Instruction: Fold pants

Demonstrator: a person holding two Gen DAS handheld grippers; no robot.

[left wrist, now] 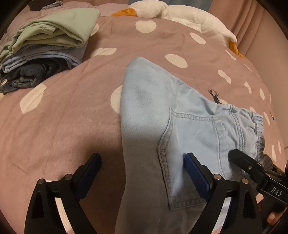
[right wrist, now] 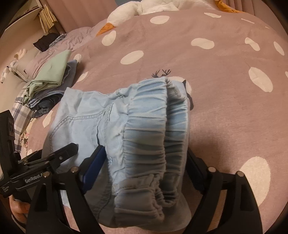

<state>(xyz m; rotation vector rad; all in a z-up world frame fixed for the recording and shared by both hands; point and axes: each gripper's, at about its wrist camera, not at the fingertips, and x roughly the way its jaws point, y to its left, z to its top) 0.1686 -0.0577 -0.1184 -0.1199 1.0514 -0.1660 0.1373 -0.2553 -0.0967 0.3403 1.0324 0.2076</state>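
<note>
Light blue denim pants [left wrist: 153, 126] lie folded on the pink dotted bedspread [left wrist: 63, 117]. In the left wrist view my left gripper [left wrist: 142, 162] is open, its fingers straddling the folded leg beside the back pocket [left wrist: 194, 153]. In the right wrist view the elastic waistband [right wrist: 153, 135] bunches up between the fingers of my right gripper [right wrist: 144, 158], which is open around it. The right gripper also shows in the left wrist view [left wrist: 252, 167], at the waistband. The left gripper shows in the right wrist view [right wrist: 59, 156], at the lower left.
A stack of folded clothes [left wrist: 45, 50], green on top, sits at the far left of the bed. A white and orange plush toy [left wrist: 180, 14] lies along the back. A plaid cloth [right wrist: 19, 111] lies at the bed's left side.
</note>
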